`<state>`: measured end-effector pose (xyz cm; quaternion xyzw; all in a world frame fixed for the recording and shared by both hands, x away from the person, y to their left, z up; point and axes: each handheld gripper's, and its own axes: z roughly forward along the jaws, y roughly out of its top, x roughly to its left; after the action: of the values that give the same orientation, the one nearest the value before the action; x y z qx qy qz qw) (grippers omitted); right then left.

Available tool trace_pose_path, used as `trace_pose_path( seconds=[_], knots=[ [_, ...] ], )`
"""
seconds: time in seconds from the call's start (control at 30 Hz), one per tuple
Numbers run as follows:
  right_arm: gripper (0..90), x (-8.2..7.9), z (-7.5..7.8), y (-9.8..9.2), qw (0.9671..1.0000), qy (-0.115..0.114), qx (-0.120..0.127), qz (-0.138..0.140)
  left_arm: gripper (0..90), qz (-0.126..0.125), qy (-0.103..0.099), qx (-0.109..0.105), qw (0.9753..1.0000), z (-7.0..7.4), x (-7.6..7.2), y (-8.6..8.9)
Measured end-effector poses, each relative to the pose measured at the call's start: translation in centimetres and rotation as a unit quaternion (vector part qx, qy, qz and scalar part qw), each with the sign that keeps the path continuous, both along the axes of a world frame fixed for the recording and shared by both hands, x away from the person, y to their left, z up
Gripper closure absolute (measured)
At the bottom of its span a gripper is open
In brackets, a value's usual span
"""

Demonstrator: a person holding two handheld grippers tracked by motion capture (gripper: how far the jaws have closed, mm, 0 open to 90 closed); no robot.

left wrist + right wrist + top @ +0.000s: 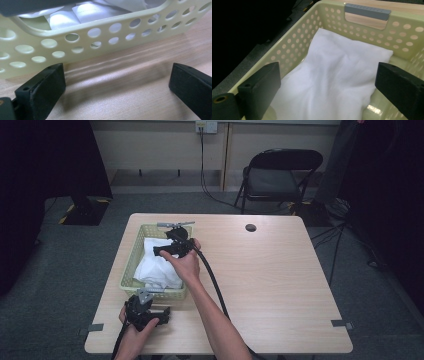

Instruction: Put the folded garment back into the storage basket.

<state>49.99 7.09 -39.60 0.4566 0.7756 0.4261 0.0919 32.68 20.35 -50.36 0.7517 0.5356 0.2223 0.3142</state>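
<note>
At the left of the high view, a pale yellow-green perforated basket is seen on the left part of a light wooden table. Its long axis runs away from the person, from the near edge toward the far one. A crumpled white cloth is lying inside it, stretched along the same axis.

Just in front of the basket's near wall, the left gripper is held low over the table, apart from the basket. In the left gripper view its jaws are spread wide over bare wood, and the basket's holed wall is faced closely, with white fabric glimpsed over the rim and through the holes.

Further right, the right gripper is held above the basket over the cloth, with a black cable trailing back along the forearm. In the right gripper view its jaws are spread, nothing is held between them, and the cloth is seen below; a grey handle on the basket's far end wall is shown there.

A dark round hole is set near the table's far edge. Beyond the table, grey carpet, a black folding chair and a wall socket with a cable are seen.
</note>
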Motion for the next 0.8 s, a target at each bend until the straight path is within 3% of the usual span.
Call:
trace_pose_path(
  seconds=[0.43,0.57,0.8],
  knots=[
    [8.3,-1.0,0.7,-1.1,0.9995,-0.006,-0.029,-0.009,0.0,0.000,0.001,0.000,1.0000,0.0,0.0,0.0],
    [6.6,-1.6,1.1,-1.7,0.9997,-0.012,-0.018,-0.009,0.0,0.000,0.001,0.000,1.0000,0.0,0.0,0.0],
    [7.8,-2.3,1.5,-2.4,0.9996,-0.020,-0.020,-0.006,0.0,0.000,0.001,0.000,1.0000,0.0,0.0,0.0]
  ],
)
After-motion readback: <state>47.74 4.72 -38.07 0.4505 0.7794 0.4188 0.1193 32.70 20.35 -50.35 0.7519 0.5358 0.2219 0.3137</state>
